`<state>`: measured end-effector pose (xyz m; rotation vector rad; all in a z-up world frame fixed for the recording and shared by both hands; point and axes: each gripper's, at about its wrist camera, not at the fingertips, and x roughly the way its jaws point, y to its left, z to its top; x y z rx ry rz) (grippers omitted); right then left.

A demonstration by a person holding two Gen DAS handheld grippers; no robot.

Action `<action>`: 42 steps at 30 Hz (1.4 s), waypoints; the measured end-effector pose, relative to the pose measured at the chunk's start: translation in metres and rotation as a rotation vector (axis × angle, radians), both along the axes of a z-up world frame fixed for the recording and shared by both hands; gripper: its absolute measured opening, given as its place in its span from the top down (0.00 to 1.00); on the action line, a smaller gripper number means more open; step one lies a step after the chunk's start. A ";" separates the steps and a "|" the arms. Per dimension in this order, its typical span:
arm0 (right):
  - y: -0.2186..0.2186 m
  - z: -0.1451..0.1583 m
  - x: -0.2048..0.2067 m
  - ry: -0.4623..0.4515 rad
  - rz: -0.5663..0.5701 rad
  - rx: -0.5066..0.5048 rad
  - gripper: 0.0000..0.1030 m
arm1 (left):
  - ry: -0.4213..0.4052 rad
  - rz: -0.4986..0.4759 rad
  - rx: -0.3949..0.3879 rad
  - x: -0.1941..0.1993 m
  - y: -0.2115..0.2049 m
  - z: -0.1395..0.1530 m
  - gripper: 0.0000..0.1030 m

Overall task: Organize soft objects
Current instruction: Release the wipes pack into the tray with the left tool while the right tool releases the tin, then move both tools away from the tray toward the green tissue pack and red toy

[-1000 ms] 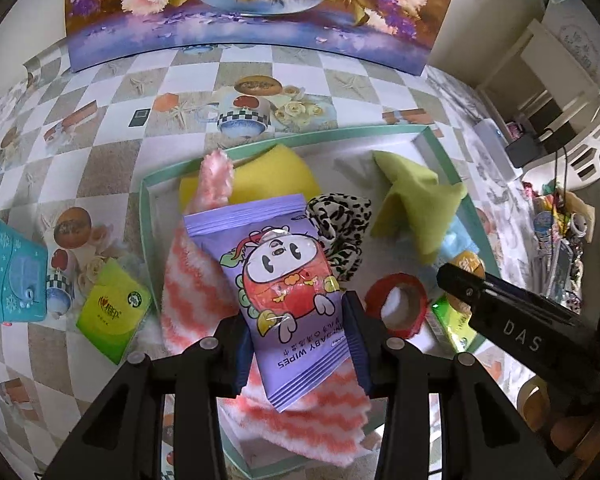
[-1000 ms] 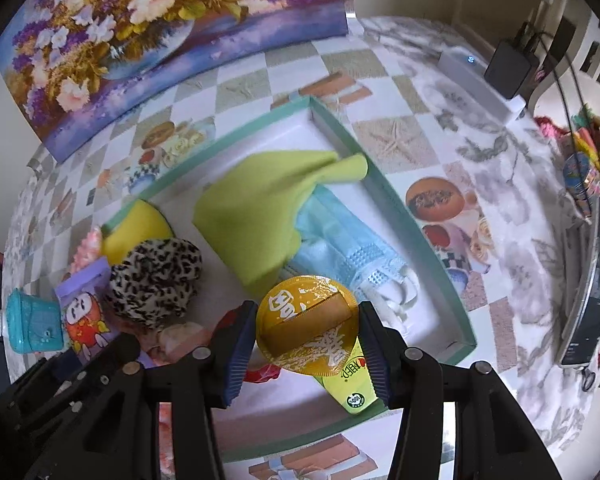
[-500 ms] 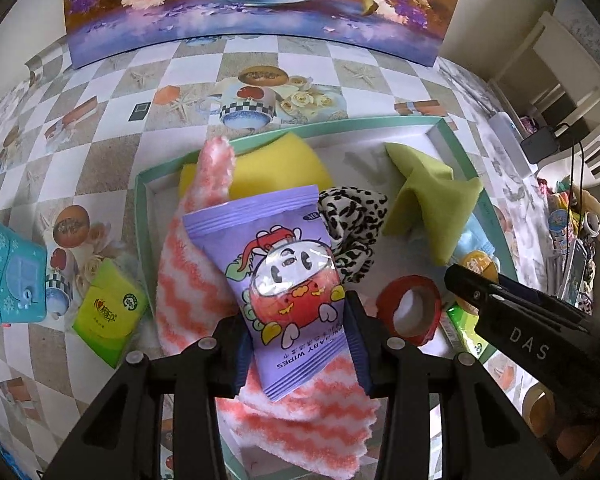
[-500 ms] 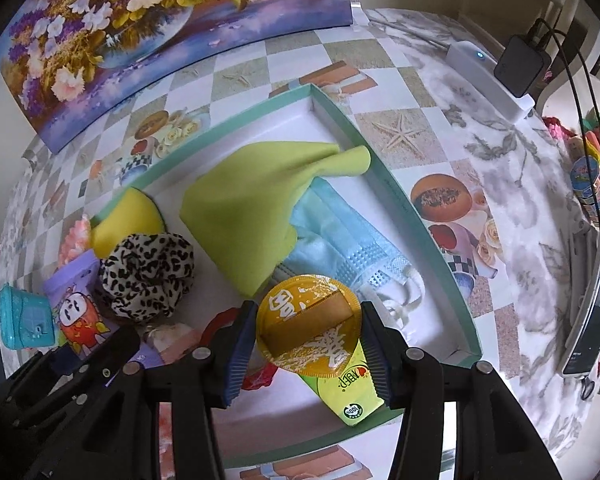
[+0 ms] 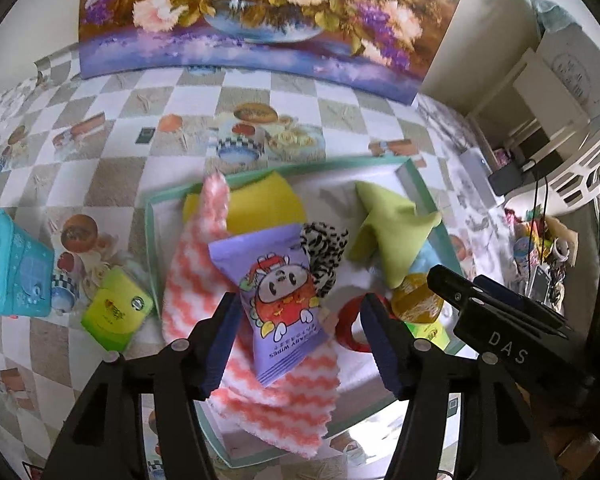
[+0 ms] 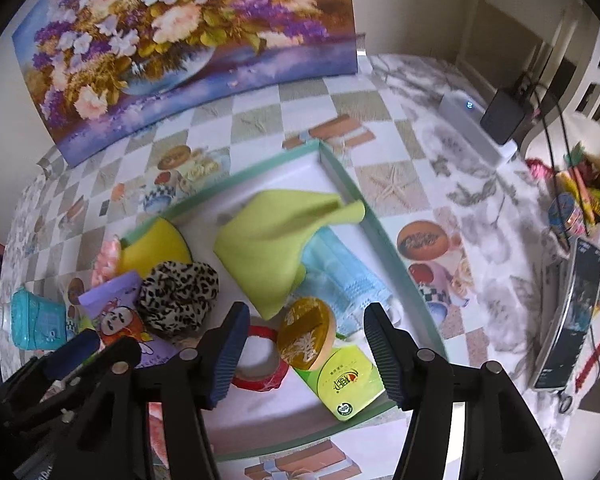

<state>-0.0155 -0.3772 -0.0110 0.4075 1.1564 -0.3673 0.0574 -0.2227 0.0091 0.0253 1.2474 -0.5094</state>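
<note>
Between the blue pads of my left gripper (image 5: 296,344) lies the purple foil pack of baby wipes with a cartoon animal (image 5: 278,304); my jaws are opening and the pads stand clear of it on both sides, so it rests on the pink-and-white zigzag fleece cloth (image 5: 268,392) under it. My right gripper (image 6: 304,354) is opening too, and the round amber-wrapped puck with white lettering (image 6: 306,334) sits free between its pads, leaning on the light green tissue packet (image 6: 342,384) just below and to the right. Just left of the puck lies the red roll of tape (image 6: 260,364). Further ahead of the right gripper lie the pale blue pleated face mask (image 6: 342,276) and, partly on it, the lime green folded cloth (image 6: 276,240); to the left is the leopard-print fabric scrunchie (image 6: 178,294), and beyond it the yellow sponge (image 6: 156,246). All of these lie inside the shallow white tray with a teal rim (image 6: 396,248). Outside the tray, left of my left gripper, lie a second green tissue packet (image 5: 116,314) and a turquoise plastic wipes box (image 5: 12,268) on the checked tablecloth (image 5: 112,176).
</note>
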 end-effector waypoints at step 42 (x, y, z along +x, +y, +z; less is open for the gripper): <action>0.033 0.024 0.003 -0.033 0.079 -0.039 0.00 | -0.103 0.219 0.079 0.033 0.072 0.021 0.06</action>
